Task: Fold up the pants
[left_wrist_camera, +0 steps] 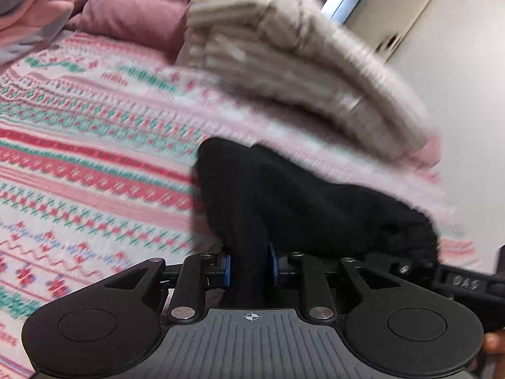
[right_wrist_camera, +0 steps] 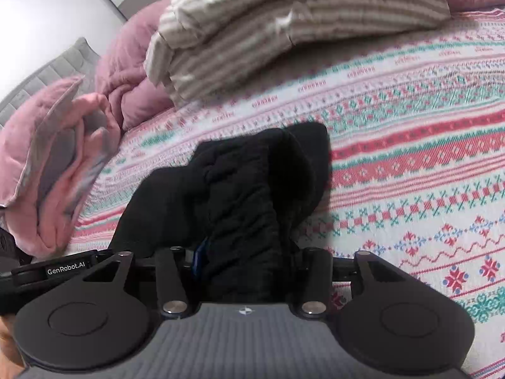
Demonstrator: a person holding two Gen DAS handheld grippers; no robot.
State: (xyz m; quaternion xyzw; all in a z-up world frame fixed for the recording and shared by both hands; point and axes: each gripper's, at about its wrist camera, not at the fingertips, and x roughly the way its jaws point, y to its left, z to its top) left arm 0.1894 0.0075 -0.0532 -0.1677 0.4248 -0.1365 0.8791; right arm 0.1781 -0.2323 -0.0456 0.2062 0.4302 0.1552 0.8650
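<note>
The left gripper (left_wrist_camera: 251, 267) has its blue-padded fingers (left_wrist_camera: 226, 268) drawn close together, clamped on a fold of black pants (left_wrist_camera: 284, 195) that bunches up ahead of them. The right gripper (right_wrist_camera: 246, 265) is likewise pinched on the black pants (right_wrist_camera: 240, 189), with fabric draped over and hiding its fingertips.

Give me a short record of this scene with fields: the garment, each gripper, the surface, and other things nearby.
garment: black pants, bunched, lifted
left gripper: shut on black pants
right gripper: shut on black pants
surface: patterned bedspread, pink, green, white
nearby: folded striped blanket; pink comforter; pink and grey pile
</note>
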